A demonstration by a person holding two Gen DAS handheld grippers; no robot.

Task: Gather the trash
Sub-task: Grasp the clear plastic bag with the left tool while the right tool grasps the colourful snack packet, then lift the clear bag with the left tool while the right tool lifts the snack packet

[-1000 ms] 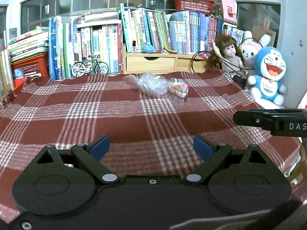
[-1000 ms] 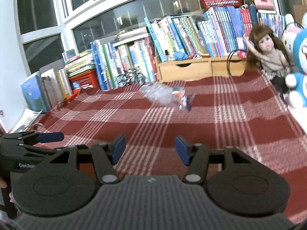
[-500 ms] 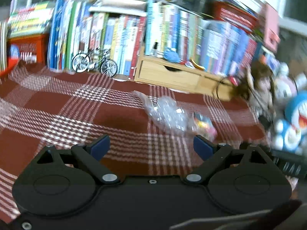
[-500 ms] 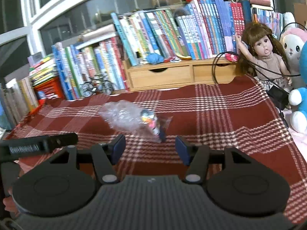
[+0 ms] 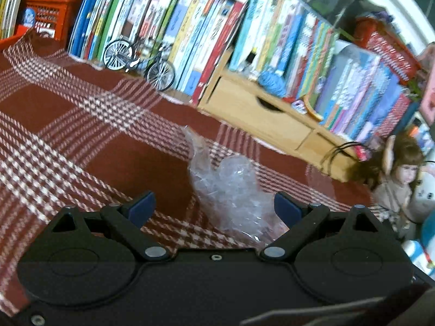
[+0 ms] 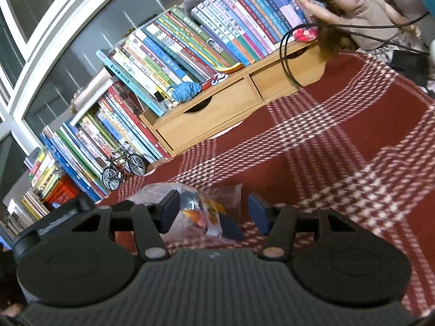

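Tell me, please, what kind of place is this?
Probably a home, perhaps a child's room or study corner: rows of books stand along a window, a doll sits beside them, and a red checked cloth covers the surface where the plastic trash lies.

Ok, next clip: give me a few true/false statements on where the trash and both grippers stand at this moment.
1. The crumpled clear plastic bag lies on the red plaid cloth. True.
2. The left gripper is shut on the bag. False: its jaws stand wide apart, with the bag between them.
3. The right gripper is open, with the colourful snack wrapper between its jaws. True.
4. The small model bicycle lies inside the wooden drawer box. False: it stands on the cloth against the books, beside the box.
5. The blue yarn ball sits on top of the drawer box. True.
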